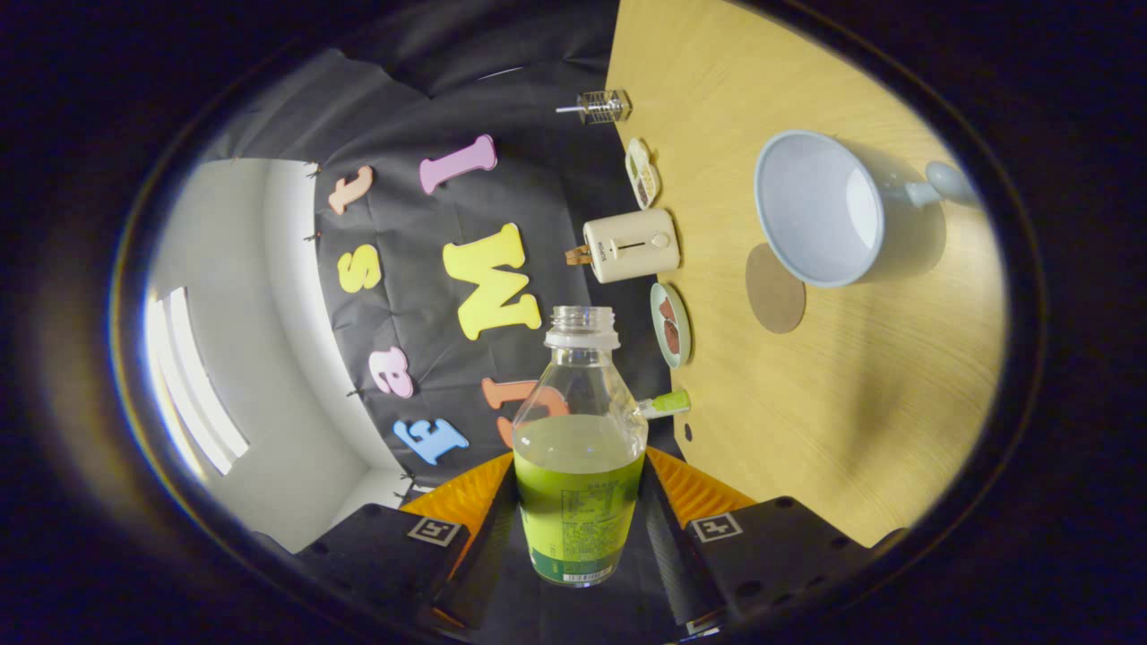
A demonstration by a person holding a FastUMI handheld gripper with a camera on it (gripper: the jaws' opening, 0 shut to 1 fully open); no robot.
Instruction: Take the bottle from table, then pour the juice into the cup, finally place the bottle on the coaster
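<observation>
Tool (578, 502) clamped on uncapped bottle (578, 466), tipped w/ cup (829, 210) beyond.

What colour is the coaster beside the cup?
Brown, a plain round coaster in the gripper view.

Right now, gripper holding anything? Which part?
Yes: the gripper is shut on the bottle, both fingers pressing its lower labelled body, well below the open neck.
</observation>
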